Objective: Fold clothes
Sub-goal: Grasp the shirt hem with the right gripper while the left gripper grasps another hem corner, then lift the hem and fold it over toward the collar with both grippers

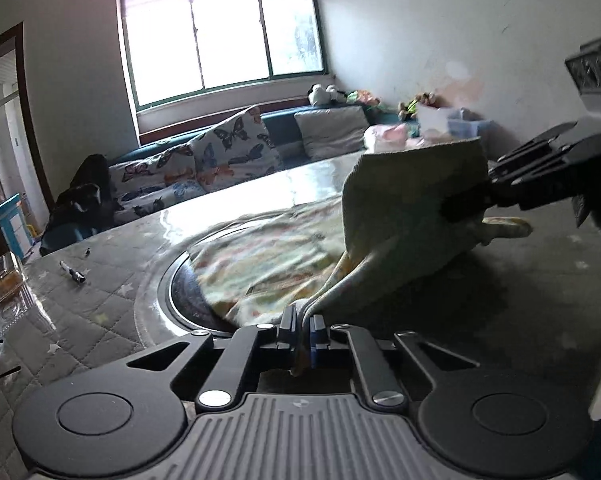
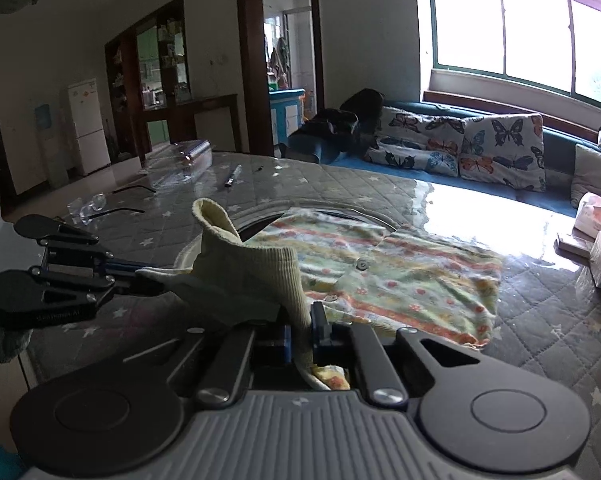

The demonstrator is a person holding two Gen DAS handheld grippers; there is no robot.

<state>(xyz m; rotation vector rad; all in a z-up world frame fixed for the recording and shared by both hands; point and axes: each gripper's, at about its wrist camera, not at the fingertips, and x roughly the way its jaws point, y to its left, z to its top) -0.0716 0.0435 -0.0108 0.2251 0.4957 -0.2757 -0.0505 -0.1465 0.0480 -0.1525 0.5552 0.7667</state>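
The table [image 2: 540,304] has a grey quilted cover; a striped garment [image 2: 400,280] lies at centre, a marker [image 2: 233,176] at 11 o'clock.

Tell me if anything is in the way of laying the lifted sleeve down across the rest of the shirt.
Nothing visible is. Both the left gripper and right gripper have their jaws shut on the sleeve, and the flat part of the shirt is bare. The marker lies farther off on the table.

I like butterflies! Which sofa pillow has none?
The plain grey pillow, right of the two butterfly pillows, has no butterflies; it's nearest the stuffed toys.
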